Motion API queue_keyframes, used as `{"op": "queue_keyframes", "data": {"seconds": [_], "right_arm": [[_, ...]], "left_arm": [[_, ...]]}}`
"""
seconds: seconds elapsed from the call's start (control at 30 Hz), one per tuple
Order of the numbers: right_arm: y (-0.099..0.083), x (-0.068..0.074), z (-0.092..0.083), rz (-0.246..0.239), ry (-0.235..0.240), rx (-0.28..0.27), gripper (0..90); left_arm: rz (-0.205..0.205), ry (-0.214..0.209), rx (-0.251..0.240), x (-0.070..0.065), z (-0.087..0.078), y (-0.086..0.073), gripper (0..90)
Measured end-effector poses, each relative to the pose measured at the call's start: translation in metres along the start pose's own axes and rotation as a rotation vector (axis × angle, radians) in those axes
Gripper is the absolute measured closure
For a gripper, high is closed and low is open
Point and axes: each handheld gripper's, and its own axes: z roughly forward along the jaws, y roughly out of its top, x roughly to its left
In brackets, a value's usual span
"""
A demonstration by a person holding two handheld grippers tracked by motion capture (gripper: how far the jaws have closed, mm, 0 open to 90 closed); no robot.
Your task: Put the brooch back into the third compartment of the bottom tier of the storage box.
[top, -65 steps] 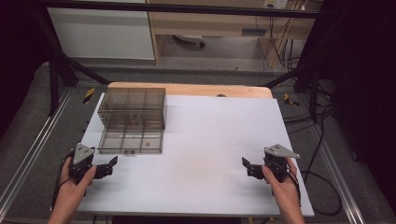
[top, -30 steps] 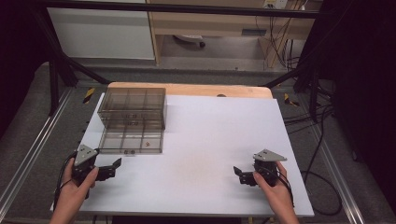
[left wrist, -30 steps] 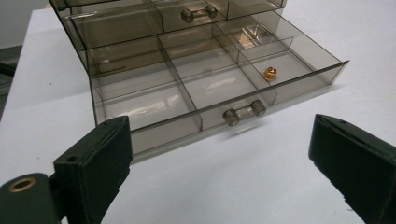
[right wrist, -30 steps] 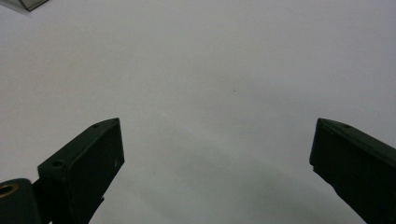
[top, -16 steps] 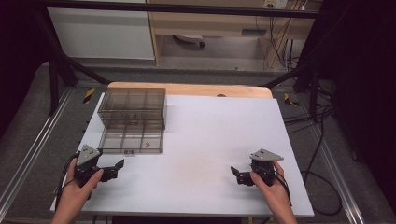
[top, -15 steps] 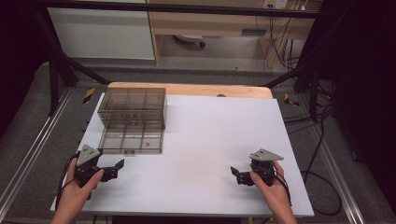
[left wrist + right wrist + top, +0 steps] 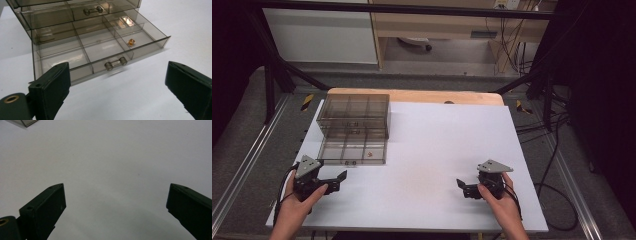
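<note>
1. The left gripper (image 7: 329,184) rests low on the bench (image 7: 437,150), fingers wide, just before the open bottom drawer (image 7: 100,50) of the clear drawer box (image 7: 353,122).
2. A small orange part (image 7: 131,42) lies in one drawer compartment; its shape is too small to tell.
3. The right gripper (image 7: 466,188) is well apart, fingers wide, holding nothing.
4. The top of the drawer box is cut off in the left gripper view.
</note>
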Motion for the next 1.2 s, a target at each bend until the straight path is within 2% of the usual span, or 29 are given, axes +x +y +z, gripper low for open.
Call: {"op": "queue_keyframes", "data": {"seconds": [0.13,0.2,0.37,0.47,0.63,0.83,1.03,1.1,1.2], "right_arm": [[0.001,0.002,0.001,-0.003,0.003,-0.006,3.0],[0.001,0.003,0.001,-0.005,0.006,-0.003,3.0],[0.001,0.005,0.000,0.000,0.017,-0.017,3.1],[0.001,0.007,-0.001,0.000,0.017,-0.015,3.1],[0.001,0.005,-0.001,0.002,0.014,-0.015,3.0],[0.001,0.007,0.001,-0.012,0.024,-0.012,3.0],[0.001,0.008,0.003,-0.021,0.018,-0.002,3.0],[0.001,0.007,0.002,-0.018,0.014,-0.002,3.0],[0.001,0.007,0.002,-0.024,0.011,-0.005,3.1]], "left_arm": [[0.010,-0.026,0.008,-0.006,0.000,0.002,8.0],[0.003,-0.045,0.001,-0.010,0.000,0.004,12.2],[0.020,-0.039,-0.017,-0.019,-0.002,0.007,20.2],[0.025,-0.034,-0.018,-0.025,0.000,0.008,27.1],[0.052,-0.049,-0.022,-0.032,0.002,0.009,46.3],[0.056,-0.053,-0.027,-0.032,0.003,0.006,66.0],[0.042,-0.082,-0.019,-0.029,0.003,0.003,80.8],[0.034,-0.104,-0.005,-0.029,0.002,0.003,84.0],[0.041,-0.113,0.013,-0.029,0.001,0.002,88.1]]}}
